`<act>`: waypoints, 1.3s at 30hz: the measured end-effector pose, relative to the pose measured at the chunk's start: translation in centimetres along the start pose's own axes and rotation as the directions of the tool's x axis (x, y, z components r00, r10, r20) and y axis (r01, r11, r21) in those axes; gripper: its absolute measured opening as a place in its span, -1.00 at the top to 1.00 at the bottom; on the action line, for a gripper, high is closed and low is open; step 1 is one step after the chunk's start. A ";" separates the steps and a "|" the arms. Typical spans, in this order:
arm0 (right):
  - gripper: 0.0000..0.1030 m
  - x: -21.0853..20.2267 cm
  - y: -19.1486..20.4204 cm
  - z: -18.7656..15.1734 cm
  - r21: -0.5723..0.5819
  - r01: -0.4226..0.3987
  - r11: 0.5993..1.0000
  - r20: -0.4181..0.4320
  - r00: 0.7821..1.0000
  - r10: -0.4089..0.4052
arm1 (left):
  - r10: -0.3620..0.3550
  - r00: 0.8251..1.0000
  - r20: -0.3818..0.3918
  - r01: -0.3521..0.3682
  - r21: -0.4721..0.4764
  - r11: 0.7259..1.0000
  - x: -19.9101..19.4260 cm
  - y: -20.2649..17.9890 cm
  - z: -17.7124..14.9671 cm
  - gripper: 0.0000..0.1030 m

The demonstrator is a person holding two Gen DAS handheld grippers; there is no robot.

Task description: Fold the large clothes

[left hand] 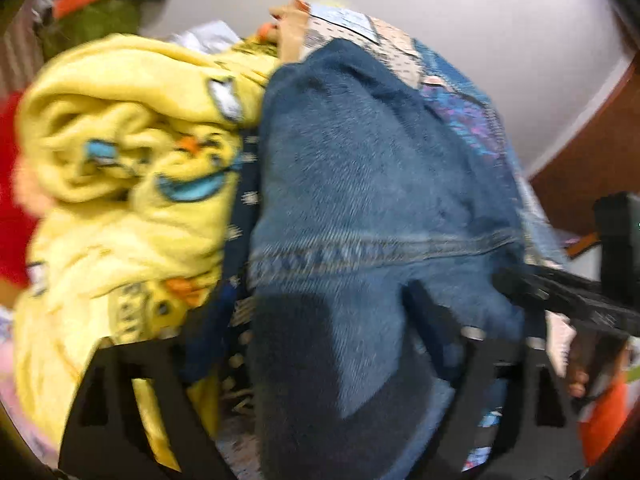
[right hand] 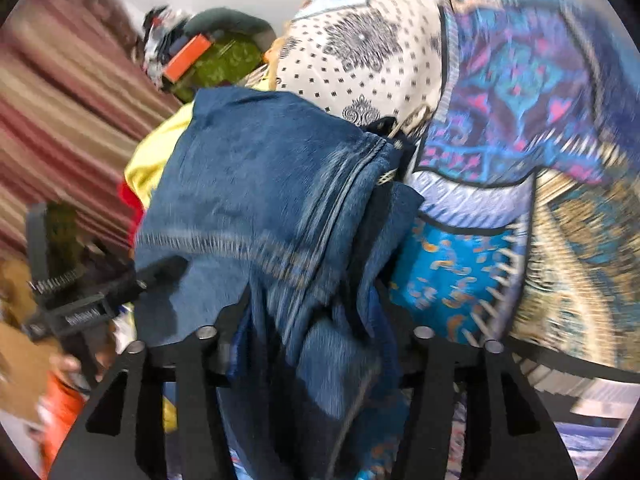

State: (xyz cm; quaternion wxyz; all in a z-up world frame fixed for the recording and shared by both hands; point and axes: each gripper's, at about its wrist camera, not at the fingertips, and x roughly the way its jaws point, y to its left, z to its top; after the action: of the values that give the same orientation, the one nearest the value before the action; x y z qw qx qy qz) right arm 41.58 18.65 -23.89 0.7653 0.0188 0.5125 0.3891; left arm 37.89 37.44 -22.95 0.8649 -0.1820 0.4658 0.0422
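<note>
A large blue fleecy cloth (left hand: 360, 184) with a stitched hem lies bunched on the bed. My left gripper (left hand: 296, 344) has the cloth lying between its black fingers (left hand: 472, 380), which stand wide apart. My right gripper (right hand: 316, 336) has a bunched fold of the same blue cloth (right hand: 272, 184) between its fingers (right hand: 436, 380). The left gripper also shows at the left of the right wrist view (right hand: 120, 292), touching the cloth's hem. The right gripper shows at the right of the left wrist view (left hand: 560, 292). Both views are blurred.
A yellow cartoon-print blanket (left hand: 120, 152) lies left of the blue cloth. A patterned bedspread (right hand: 520, 120) covers the bed on the right. A green bundle with an orange block (right hand: 208, 56) sits at the back. A striped curtain (right hand: 60, 120) hangs on the left.
</note>
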 end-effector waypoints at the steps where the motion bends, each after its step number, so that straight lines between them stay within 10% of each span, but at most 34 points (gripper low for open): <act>1: -0.41 -0.2 0.3 -0.5 -0.024 0.023 0.999 -0.001 1.000 -0.023 | 0.022 1.000 0.006 -0.022 0.007 1.000 -0.3 -0.1 -0.6 -0.84; 13: -0.54 -4.2 1.6 -6.8 -0.019 0.142 0.990 -0.014 0.990 -0.143 | 0.106 0.994 -0.031 -0.105 0.021 0.994 -7.4 -3.4 -8.2 -0.84; 21: -0.54 -16.8 7.2 -9.1 -0.054 0.084 0.995 0.238 0.969 -0.069 | 0.050 0.975 0.216 -0.065 0.065 0.996 -20.1 -8.2 -9.5 -0.84; 27: -0.54 -26.5 12.8 -11.9 -0.144 0.101 0.984 0.476 0.879 -0.020 | -0.005 0.883 0.470 -0.092 0.183 0.979 -31.7 -13.9 -13.0 -0.84; 39: -0.54 -34.6 18.8 -21.9 -0.214 0.186 0.959 0.753 0.657 0.041 | -0.003 0.615 0.789 -0.210 0.168 0.963 -42.6 -20.2 -24.6 -0.84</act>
State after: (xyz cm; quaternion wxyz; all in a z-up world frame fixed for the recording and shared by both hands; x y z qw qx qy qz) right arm 7.32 2.32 0.42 0.9181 0.0514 0.0926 0.3820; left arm -0.65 14.04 5.32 0.9924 -0.0105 0.0542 0.1097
